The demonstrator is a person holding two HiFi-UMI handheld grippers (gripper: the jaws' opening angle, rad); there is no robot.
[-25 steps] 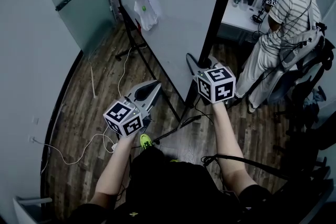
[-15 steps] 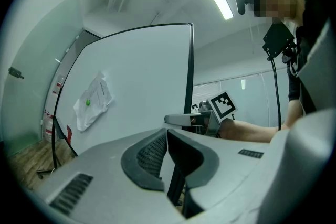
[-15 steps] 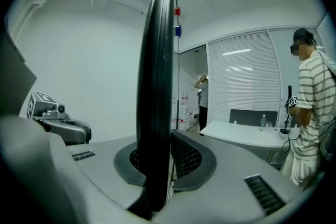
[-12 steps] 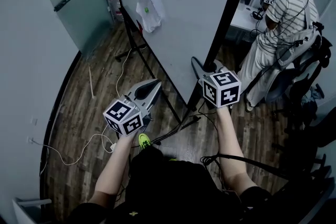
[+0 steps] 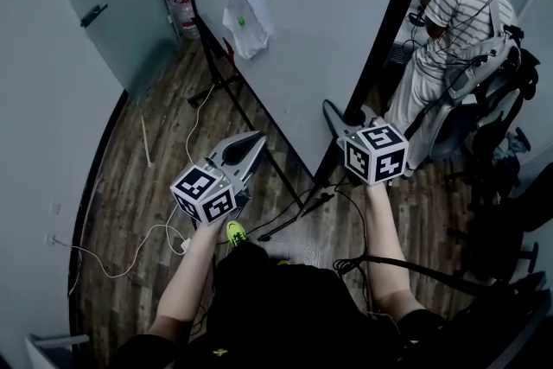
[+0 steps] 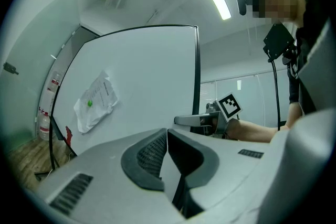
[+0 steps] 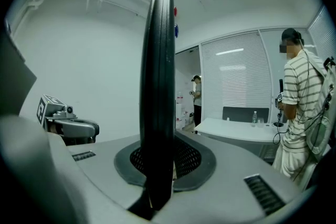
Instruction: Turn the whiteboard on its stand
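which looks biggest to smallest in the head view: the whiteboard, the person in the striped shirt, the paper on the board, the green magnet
1. whiteboard
2. person in the striped shirt, standing farther from the camera, so real size is unsure
3. paper
4. green magnet

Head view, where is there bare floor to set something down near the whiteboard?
Bare wood floor lies between the curved wall and the white cable; another strip runs between the right gripper and the office chairs. Crowded: stand legs and black cables under the whiteboard, and a person by the chairs.
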